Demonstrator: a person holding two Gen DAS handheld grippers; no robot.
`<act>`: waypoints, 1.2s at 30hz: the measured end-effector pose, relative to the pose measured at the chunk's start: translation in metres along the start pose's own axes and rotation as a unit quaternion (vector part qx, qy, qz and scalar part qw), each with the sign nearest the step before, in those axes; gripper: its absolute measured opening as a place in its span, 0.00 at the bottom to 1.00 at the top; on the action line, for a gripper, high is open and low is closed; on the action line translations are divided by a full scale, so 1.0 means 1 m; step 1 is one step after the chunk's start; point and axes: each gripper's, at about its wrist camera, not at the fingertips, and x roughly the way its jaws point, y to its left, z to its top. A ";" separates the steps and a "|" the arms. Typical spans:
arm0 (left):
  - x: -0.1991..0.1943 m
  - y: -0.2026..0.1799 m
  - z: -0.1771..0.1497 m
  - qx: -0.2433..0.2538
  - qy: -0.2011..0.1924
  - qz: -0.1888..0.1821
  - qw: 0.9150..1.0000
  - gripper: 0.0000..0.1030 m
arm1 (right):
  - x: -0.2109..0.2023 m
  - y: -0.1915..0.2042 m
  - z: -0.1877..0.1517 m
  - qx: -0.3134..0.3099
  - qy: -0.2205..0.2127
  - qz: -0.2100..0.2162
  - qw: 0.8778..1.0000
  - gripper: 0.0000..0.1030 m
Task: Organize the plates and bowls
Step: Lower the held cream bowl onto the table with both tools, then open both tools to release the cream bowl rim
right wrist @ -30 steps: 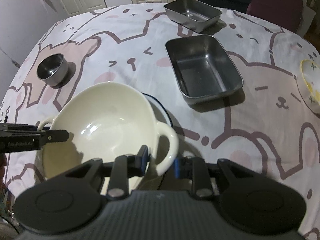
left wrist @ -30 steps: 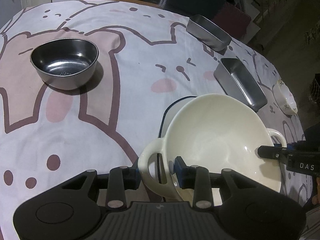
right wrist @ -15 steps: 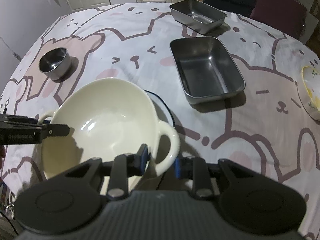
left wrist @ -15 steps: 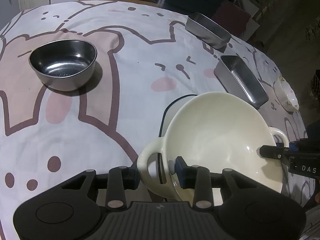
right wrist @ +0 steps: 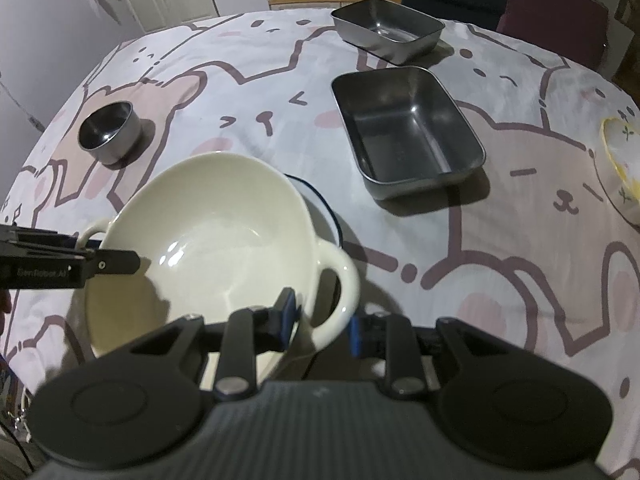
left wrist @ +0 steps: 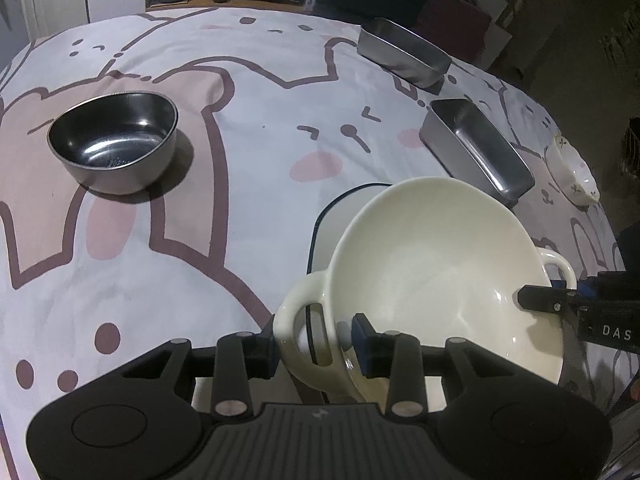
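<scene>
1. We hold the cream two-handled bowl (left wrist: 432,276) between both tools, carried above a white plate with a dark rim (left wrist: 340,216) on the bear-print tablecloth (left wrist: 240,160). The bowl fills the 5 o'clock part of the left wrist view and the 8 o'clock part of the right.

2. Our left gripper (left wrist: 316,346) is closed most of the way on the bowl's near loop handle, one finger outside the loop and one against the bowl wall. Our right gripper (right wrist: 322,318) is narrowed the same way on the opposite handle.

3. Elsewhere on the cloth: a round steel bowl (left wrist: 114,142) at 10 o'clock in the left view, two rectangular steel trays – the nearer tray (right wrist: 406,130) and the farther tray (right wrist: 386,28) – toward 1 o'clock in the right view, and a small flowered dish (right wrist: 620,164) at 3 o'clock.

4. What could go wrong, in our judgement: the glazed handles are smooth and rounded, so uneven lift between the two tools could tilt the bowl and let a handle slip. Lowering off-centre could chip the plate's rim – or rock the bowl.
</scene>
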 end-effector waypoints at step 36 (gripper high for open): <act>-0.003 -0.006 -0.001 0.030 -0.004 0.017 0.999 0.38 | 0.009 -0.023 -0.041 0.125 -0.101 0.049 0.986 0.29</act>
